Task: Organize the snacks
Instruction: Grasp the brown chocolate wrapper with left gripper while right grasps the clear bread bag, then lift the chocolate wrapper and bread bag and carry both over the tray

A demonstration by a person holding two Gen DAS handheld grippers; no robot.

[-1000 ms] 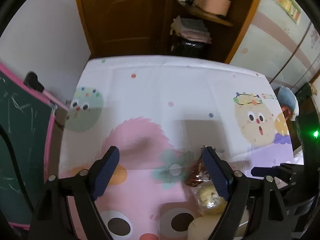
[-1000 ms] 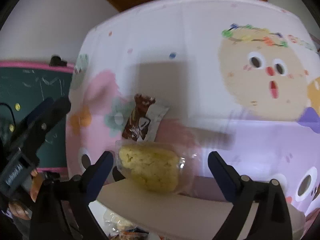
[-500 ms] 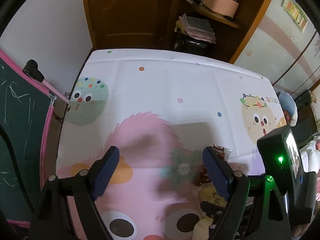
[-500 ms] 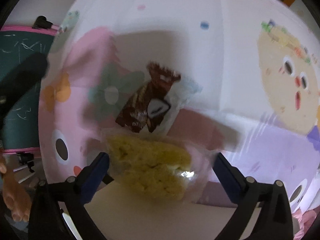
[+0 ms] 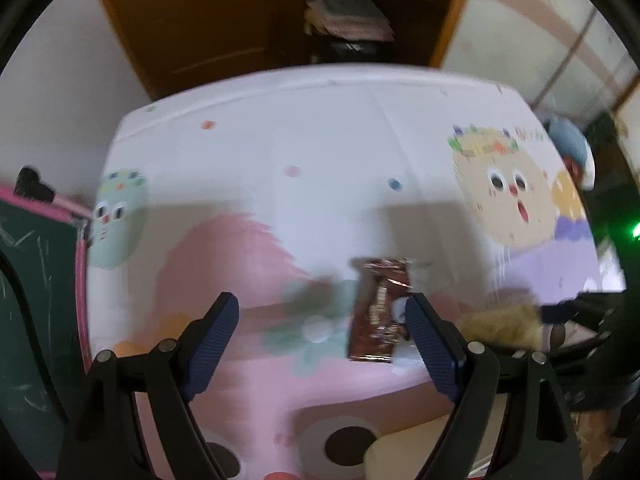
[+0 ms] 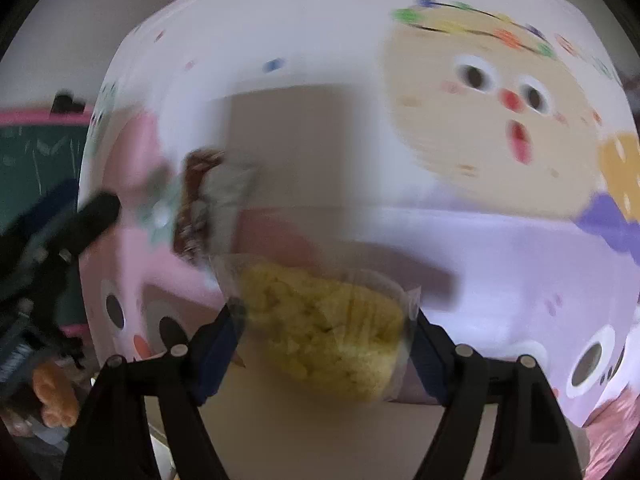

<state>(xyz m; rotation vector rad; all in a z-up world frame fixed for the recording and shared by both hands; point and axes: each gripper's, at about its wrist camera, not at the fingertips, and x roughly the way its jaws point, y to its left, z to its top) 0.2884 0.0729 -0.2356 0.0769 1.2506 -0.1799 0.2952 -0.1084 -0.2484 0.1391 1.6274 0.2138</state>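
the right hand-held gripper (image 6: 322, 334) has its two blue pads pressed against the sides of a clear packet of yellow cake (image 6: 320, 320), so it appears closed on the packet; the side grip suits a soft, crushable snack, since the wrapper takes the squeeze at its widest part. whether the packet is lifted or resting on the bench (image 6: 360, 40) is hard to tell through the blur. the bench wears a cartoon-printed cloth. the brown wrapped snack (image 5: 380, 312) lies flat on the pink part of that cloth, near the bench's front edge, just inside the right pad of the left hand-held gripper (image 5: 320, 324). that gripper is wide open and empty, hovering over the cloth, probably lined up so the brown snack can be taken next. a beige box edge (image 6: 320, 432) shows below the cake, likely where snacks belong.
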